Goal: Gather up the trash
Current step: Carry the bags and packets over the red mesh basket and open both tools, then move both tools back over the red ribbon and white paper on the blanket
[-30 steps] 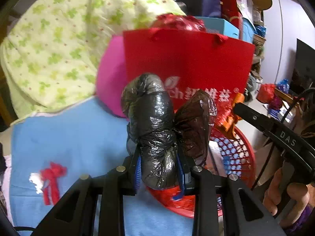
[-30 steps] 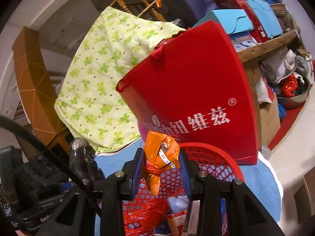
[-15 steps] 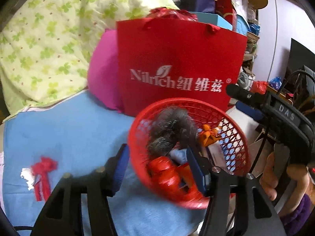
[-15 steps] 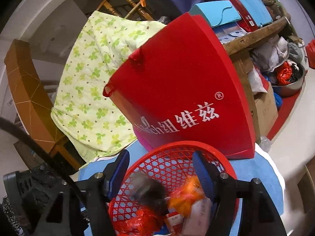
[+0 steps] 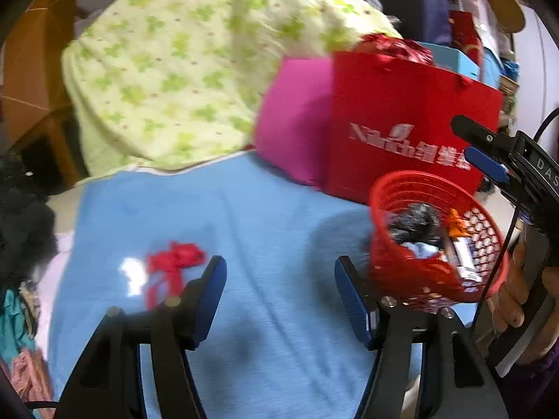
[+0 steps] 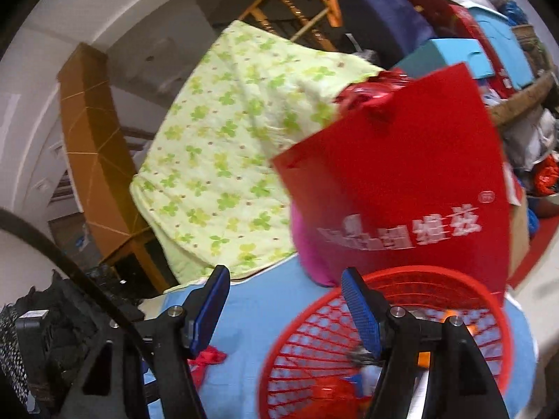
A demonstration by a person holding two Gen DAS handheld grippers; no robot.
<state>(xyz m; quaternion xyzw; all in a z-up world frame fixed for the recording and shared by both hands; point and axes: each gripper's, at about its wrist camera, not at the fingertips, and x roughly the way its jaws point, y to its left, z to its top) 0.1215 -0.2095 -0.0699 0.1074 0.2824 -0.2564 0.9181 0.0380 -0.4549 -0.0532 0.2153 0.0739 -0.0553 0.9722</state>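
We hold both the left gripper (image 5: 279, 296) and right gripper (image 6: 284, 309) wide and empty; their jaws have just opened, leaving the black bag (image 5: 415, 220) in the red basket (image 5: 394, 262), so the red scrap (image 5: 174, 262) left of it comes next

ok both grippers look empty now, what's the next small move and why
Probably swing the left hand-held gripper, jaws open and empty, toward the crumpled red wrapper scrap on the light blue cloth. It looks like the only trash outside the red plastic mesh basket, and lies nearest that gripper.
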